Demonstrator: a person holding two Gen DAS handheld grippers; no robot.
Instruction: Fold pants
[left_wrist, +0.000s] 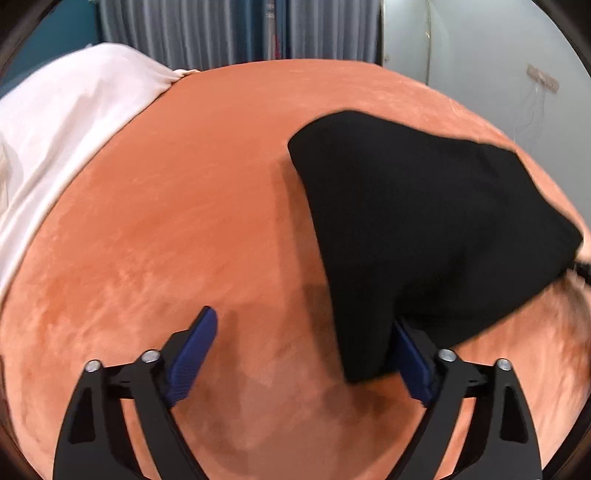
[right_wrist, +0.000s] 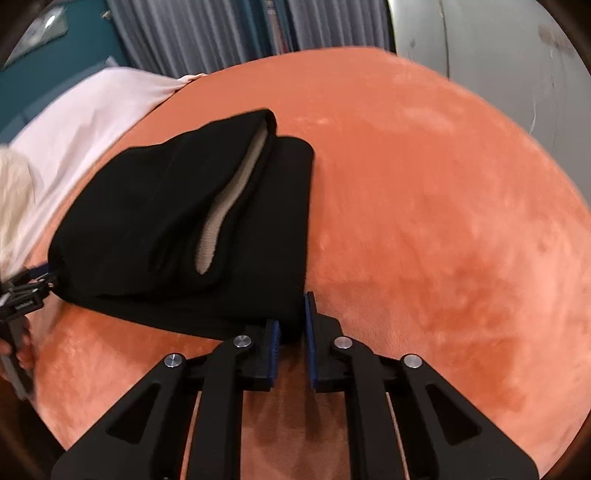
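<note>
Orange plush bed cover (left_wrist: 166, 221) fills both views, velvety nap, fisheye-bulged. Grey pleated curtains (left_wrist: 184, 33) at the far side, pale wall (left_wrist: 480, 74) far right, teal wall far left. Cream sheet (left_wrist: 62, 140), smooth and slightly wrinkled, lies along the far-left edge, cut off by the lens rim.

Black pants (right_wrist: 166, 221) folded into a thick wedge-like stack near the middle of the bed; matte fabric, detail mostly lost in the black. A beige lining strip (right_wrist: 236, 192) shows in a gap between layers in the right wrist view only.

Left gripper (left_wrist: 303, 354): jaws wide apart, blue ribbed pads, near-left corner of the pants hangs just beside the right pad (left_wrist: 410, 362); contact unclear, not pinched. Its tip shows blurred at the left edge of the right wrist view, a hand behind it partly cut off.

Right gripper (right_wrist: 291, 339): jaws nearly together, clamping the near-right corner of the pants; fabric between the pads is dark, hard to read.
</note>
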